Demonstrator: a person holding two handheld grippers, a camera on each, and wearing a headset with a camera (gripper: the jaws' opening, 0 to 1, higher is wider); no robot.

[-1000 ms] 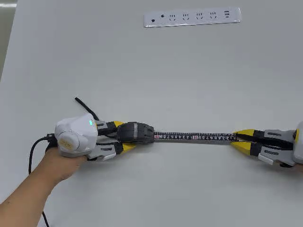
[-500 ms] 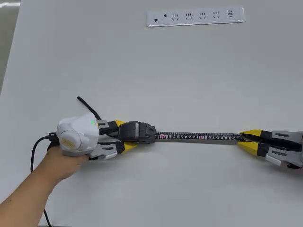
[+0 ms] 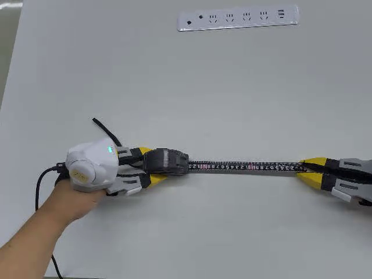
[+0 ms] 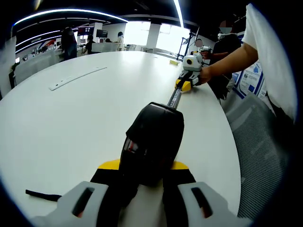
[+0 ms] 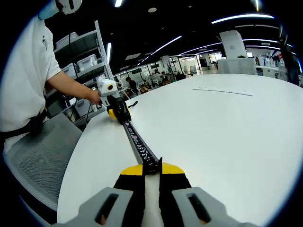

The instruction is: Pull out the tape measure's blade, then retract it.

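Lying clamped between left gripper [image 3: 153, 166] jaws, tape measure [image 3: 167, 161]; right gripper [image 3: 311, 172] jaws pinch blade [image 3: 244, 167].

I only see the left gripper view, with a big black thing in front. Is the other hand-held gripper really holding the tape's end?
Observer: Yes, the right gripper view shows the right hand-held gripper shut on the tip of the blade.
Operator: Are there numbers on it?
Observer: Yes, the head view shows white numbers along it, with a few red marks.
Operator: What's that long white strip far off?
Observer: A power strip with a row of sockets.
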